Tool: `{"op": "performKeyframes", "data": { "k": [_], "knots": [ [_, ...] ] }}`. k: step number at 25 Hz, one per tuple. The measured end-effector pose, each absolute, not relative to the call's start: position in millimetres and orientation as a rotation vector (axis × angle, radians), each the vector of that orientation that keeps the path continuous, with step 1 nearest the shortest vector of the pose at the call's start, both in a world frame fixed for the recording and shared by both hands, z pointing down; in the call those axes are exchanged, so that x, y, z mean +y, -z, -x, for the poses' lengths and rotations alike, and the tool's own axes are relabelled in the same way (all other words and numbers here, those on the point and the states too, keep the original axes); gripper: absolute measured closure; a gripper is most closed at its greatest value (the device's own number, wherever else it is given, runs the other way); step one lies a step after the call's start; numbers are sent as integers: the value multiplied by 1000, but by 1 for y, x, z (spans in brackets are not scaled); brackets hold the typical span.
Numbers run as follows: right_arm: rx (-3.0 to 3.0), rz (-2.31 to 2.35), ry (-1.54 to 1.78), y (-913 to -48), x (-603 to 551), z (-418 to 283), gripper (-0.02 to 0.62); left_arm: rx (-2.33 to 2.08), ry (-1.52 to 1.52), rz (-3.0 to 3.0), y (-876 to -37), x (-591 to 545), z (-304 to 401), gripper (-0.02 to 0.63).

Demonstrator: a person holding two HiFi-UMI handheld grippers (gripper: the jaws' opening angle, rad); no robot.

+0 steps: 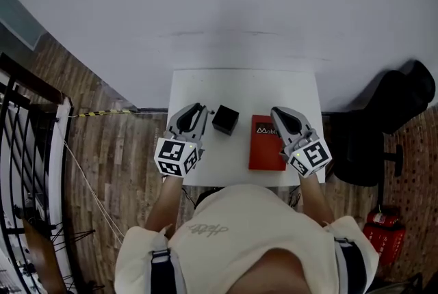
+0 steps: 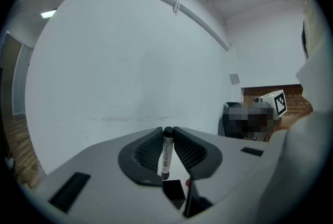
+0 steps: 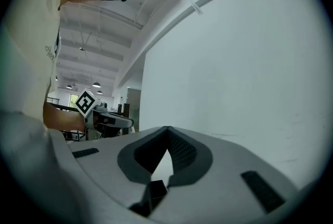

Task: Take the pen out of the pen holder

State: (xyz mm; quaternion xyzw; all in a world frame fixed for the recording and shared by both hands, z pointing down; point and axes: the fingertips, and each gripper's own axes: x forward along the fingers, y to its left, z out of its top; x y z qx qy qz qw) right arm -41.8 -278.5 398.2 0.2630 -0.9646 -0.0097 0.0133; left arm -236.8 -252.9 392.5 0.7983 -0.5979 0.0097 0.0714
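Note:
A pen with a pale barrel and a black cap is clamped between the jaws of my left gripper, which is shut on it. The pen stands roughly upright and lifted above the black cube pen holder. In the head view the left gripper sits just left of the pen holder on the white table. My right gripper is over the red notebook. Its jaws meet at the tips with nothing between them.
A black office chair stands right of the table, with a red fire extinguisher on the wooden floor behind it. A black railing runs along the left. A white wall rises beyond the table's far edge.

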Motion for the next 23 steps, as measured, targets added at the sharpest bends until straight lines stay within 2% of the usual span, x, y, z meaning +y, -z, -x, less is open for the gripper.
{"op": "performKeyframes", "data": {
  "k": [23],
  "knots": [
    [-2971, -836, 1, -412, -277, 36, 589, -1730, 2, -2400, -408, -264, 229, 528]
  ]
}}
